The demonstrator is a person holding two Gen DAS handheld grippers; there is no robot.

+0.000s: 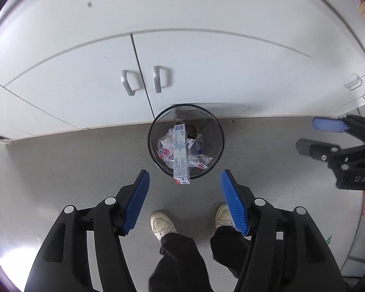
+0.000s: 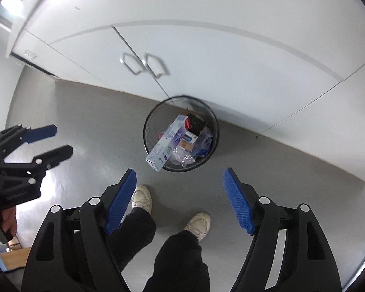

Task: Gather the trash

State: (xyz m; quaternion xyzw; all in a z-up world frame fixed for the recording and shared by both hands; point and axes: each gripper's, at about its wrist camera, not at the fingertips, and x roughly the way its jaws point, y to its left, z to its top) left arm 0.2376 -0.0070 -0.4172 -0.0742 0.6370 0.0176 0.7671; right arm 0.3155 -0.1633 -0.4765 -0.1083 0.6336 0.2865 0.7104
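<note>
Tongs: my left tongs (image 1: 185,192) and right tongs (image 2: 180,187) both spread, empty.
Box: toothpaste box (image 1: 181,155) below both, long axis toward me, overhanging bin (image 1: 155,124) near rim.

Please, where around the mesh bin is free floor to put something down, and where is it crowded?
Bare grey floor lies left of the mesh bin, up to the white cabinet, and also right of it. Crowded: the bin itself, where a long carton overhangs the rim, and the floor by the shoes.

floor (image 1: 60,165): grey, glossy | cabinets (image 1: 85,77): white, metal handles (image 1: 127,82)
</note>
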